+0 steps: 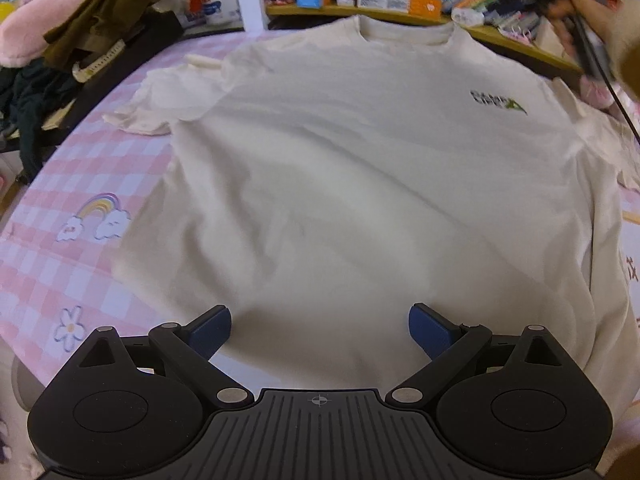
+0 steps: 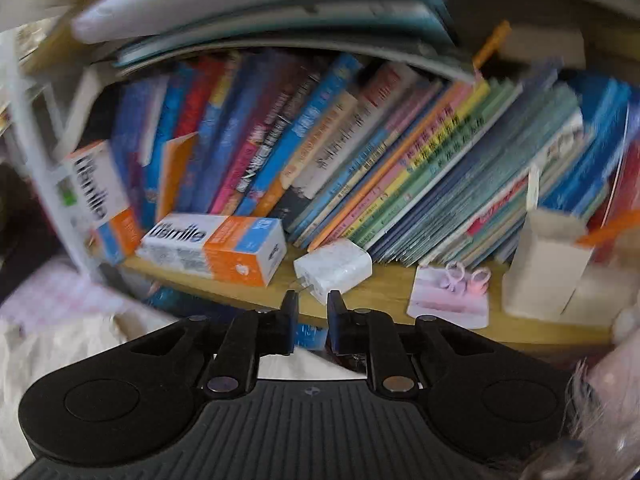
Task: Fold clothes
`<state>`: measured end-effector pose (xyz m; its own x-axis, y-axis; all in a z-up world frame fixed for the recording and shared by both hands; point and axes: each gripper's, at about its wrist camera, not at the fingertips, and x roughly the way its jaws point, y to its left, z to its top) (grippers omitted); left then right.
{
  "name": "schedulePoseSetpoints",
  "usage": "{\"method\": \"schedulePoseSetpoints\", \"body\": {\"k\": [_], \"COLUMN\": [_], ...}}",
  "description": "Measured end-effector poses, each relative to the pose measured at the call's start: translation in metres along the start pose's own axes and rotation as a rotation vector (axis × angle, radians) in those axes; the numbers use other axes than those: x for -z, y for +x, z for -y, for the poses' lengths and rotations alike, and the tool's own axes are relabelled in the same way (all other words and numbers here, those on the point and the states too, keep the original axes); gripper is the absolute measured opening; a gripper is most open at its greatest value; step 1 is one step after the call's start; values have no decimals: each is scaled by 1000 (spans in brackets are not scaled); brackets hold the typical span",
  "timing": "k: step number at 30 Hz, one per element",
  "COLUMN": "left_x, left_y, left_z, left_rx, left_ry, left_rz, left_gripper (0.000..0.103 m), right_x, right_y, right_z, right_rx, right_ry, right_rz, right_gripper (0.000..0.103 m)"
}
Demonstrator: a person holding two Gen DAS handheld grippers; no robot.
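A cream T-shirt (image 1: 340, 184) lies spread flat, front up, on a pink checked bedsheet (image 1: 80, 168), collar at the far side, with a small dark logo (image 1: 496, 101) on the chest. My left gripper (image 1: 320, 330) is open and empty, hovering over the shirt's lower hem area. My right gripper (image 2: 312, 312) points at a bookshelf, away from the shirt; its jaws stand a narrow gap apart with nothing between them. That view is motion-blurred. The right gripper and hand show blurred in the left wrist view (image 1: 588, 40) past the shirt's right shoulder.
A wooden shelf (image 2: 400, 292) with several leaning books (image 2: 360, 152), an orange-and-white box (image 2: 216, 248) and a white charger (image 2: 334, 268) runs behind the bed. A pile of dark and olive clothes (image 1: 80, 40) lies far left.
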<state>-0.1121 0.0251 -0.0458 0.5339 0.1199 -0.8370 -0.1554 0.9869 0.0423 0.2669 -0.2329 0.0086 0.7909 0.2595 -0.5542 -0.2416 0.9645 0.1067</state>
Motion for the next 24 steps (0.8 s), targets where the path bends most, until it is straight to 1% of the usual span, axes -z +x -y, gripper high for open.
{"method": "schedulePoseSetpoints", "body": {"k": [3, 6, 9, 11, 13, 16, 19, 24], "left_x": [-6, -11, -11, -7, -2, 7, 15, 23], "left_y": [-8, -14, -20, -24, -28, -34, -39, -46], "left_z": [-15, -32, -46, -55, -63, -73, -80, -79], "left_rx": [-29, -73, -120, -149, -175, -197, -203, -199], "left_ry": [-33, -78, -111, -132, -155, -194, -238, -267], "left_rz": [36, 64, 74, 78, 82, 88, 98, 123], "left_gripper": [98, 98, 98, 98, 98, 98, 98, 98], "right_x": [19, 50, 80, 101, 121, 141, 155, 172], "right_y": [-16, -40, -64, -80, -96, -121, -143, -165], "right_z": [-7, -17, -28, -36, -43, -48, -50, -54], "right_rx": [-38, -68, -98, -119, -133, -117, -111, -108], "right_ry": [-68, -108, -147, -174, -199, -213, -207, -191], "right_rz": [-65, -104, -143, -169, -192, -191, -194, -213], "right_gripper": [15, 16, 18, 23, 24, 25, 32, 33]}}
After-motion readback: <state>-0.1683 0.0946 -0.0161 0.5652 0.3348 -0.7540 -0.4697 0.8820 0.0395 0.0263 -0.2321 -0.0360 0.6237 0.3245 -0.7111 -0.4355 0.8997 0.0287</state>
